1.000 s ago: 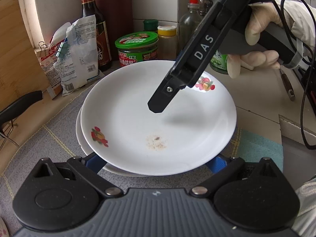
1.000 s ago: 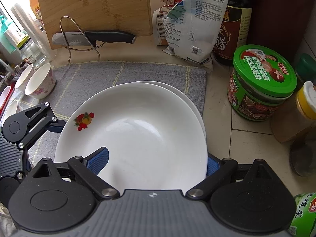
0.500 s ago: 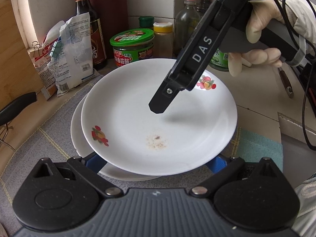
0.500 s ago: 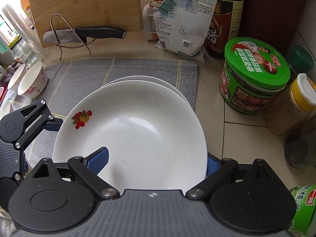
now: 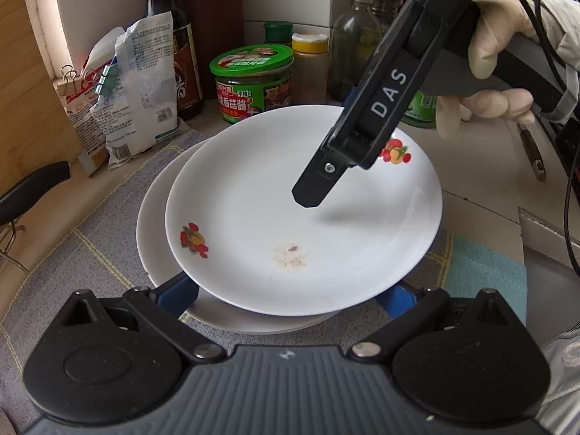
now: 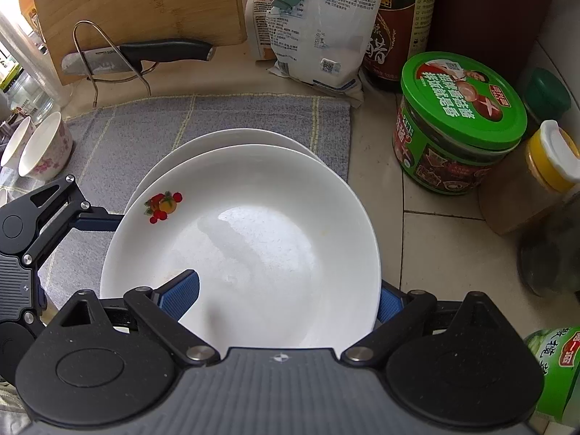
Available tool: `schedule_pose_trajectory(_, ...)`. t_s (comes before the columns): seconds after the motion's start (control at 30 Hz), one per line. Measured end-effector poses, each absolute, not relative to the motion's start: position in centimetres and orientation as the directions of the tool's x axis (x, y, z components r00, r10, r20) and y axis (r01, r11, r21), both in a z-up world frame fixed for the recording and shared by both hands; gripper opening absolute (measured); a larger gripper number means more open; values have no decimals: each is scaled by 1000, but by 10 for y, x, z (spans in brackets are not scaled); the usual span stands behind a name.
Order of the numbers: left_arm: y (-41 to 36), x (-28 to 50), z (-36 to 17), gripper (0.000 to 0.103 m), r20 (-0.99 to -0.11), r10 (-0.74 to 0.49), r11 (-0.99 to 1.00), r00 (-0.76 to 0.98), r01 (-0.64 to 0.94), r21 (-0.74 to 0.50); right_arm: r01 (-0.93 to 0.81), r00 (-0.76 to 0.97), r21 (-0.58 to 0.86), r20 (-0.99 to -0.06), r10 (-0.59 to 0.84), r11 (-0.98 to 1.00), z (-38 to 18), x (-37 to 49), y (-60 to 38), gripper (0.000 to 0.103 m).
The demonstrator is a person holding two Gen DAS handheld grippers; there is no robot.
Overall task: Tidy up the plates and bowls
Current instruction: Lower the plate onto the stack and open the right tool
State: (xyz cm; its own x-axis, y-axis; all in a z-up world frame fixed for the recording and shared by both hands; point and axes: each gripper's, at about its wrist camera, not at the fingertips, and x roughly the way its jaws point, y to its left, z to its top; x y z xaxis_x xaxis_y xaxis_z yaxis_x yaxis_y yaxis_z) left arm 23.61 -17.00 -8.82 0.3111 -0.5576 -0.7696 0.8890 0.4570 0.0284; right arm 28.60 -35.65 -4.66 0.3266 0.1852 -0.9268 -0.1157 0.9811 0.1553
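A white plate with fruit decals (image 5: 290,188) (image 6: 253,239) hangs just above a second white plate (image 5: 152,224) (image 6: 232,137) lying on a grey mat (image 6: 217,116). My left gripper (image 5: 288,293) is open, with both blue pads under the upper plate's near rim. My right gripper (image 6: 284,297) is open around the opposite rim, one pad over the plate's inside and the other outside and below it. In the left wrist view its upper finger (image 5: 348,137) hovers over the plate and casts a shadow. A brown smudge (image 5: 291,255) marks the upper plate.
Jars and bottles crowd the counter beside the plates, among them a green-lidded jar (image 6: 460,108), a yellow-capped jar (image 6: 551,156) and a soy bottle (image 6: 395,25). Clipped bags (image 6: 319,18), a knife on a wire rack (image 6: 163,50) and a cutting board (image 6: 134,0) stand behind the mat. Small bowls (image 6: 43,148) sit at its left end.
The upper plate has moved together with both grippers, to the right in the left wrist view. More of the lower plate's rim now shows.
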Motion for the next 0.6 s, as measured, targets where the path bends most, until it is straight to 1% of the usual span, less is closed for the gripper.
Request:
schedule_pose_trajectory(0.3,-168,236,-86,101,-778,-545,450,312,892,42,-88,322,171,-927,191,981,-46,285,-359,99)
schedule_pose_trajectory(0.6,-168,231,-84,102,-772,-542,420,332,903,93,-91,326,183,-923,203,979,-43,281,-358,100)
